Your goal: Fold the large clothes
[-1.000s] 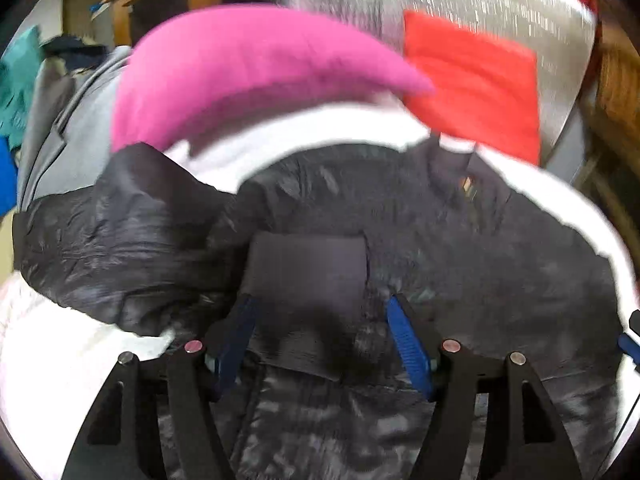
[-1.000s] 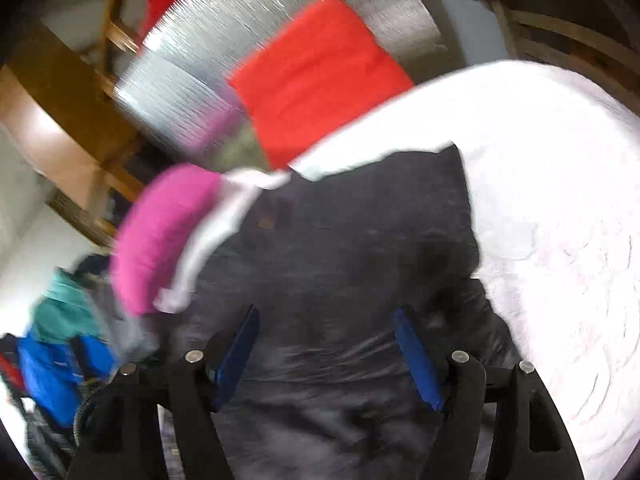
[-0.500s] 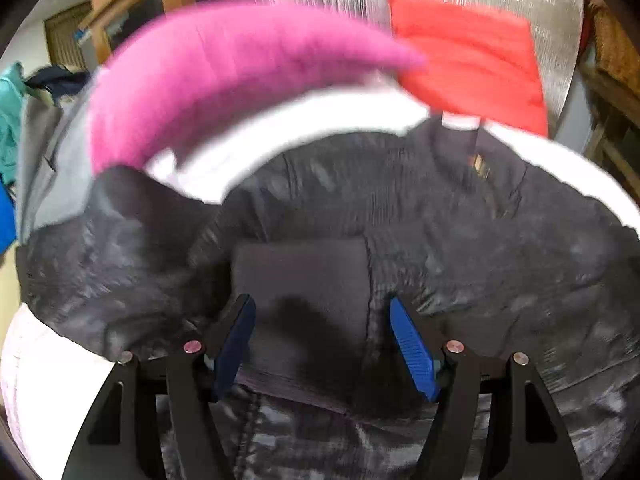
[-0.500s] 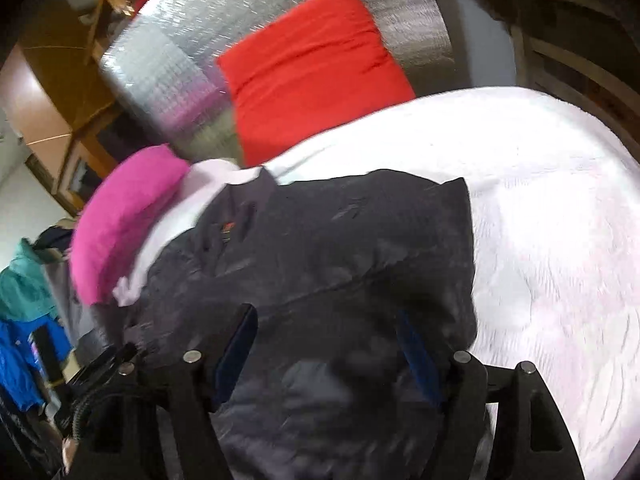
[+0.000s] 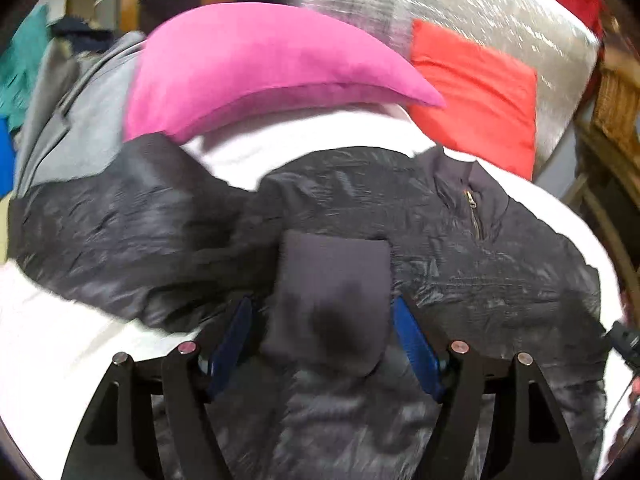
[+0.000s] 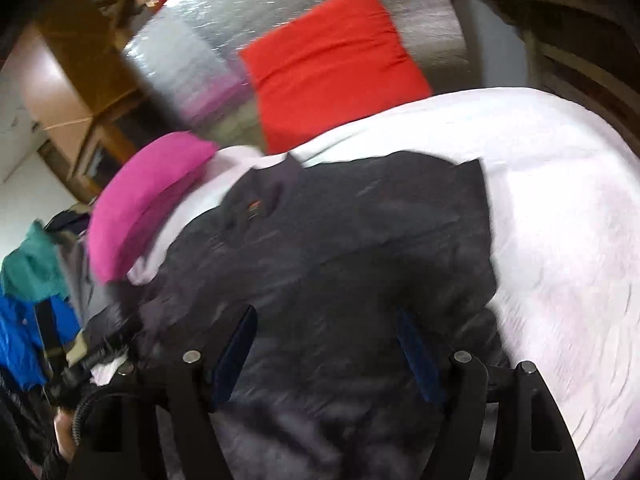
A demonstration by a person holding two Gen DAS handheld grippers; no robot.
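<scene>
A black puffer jacket (image 5: 480, 272) lies spread front-up on the white bed (image 5: 60, 340), its zipped collar toward the pillows. One sleeve is folded inward, so its dark cuff (image 5: 332, 280) rests on the jacket's chest. My left gripper (image 5: 322, 304) hovers over that cuff. Its jaws are opening, and the blue pads stand beside the cuff without pressing on it. In the right wrist view, my right gripper (image 6: 326, 314) is open above the jacket (image 6: 360, 240) near its right side, with only the jacket's surface below the gap between its fingers.
A pink pillow (image 5: 256, 64) and a red pillow (image 5: 480, 108) sit at the head of the bed against a silver sheet (image 5: 440, 0). Grey clothing (image 5: 80, 128) and blue and teal garments (image 6: 24, 332) pile up on the left. Bare white bedding (image 6: 560, 220) stretches to the jacket's right.
Both views have swung and pulled back a little from the jacket. The left pads stand slightly wider around the cuff. The cuff stays folded onto the chest.
</scene>
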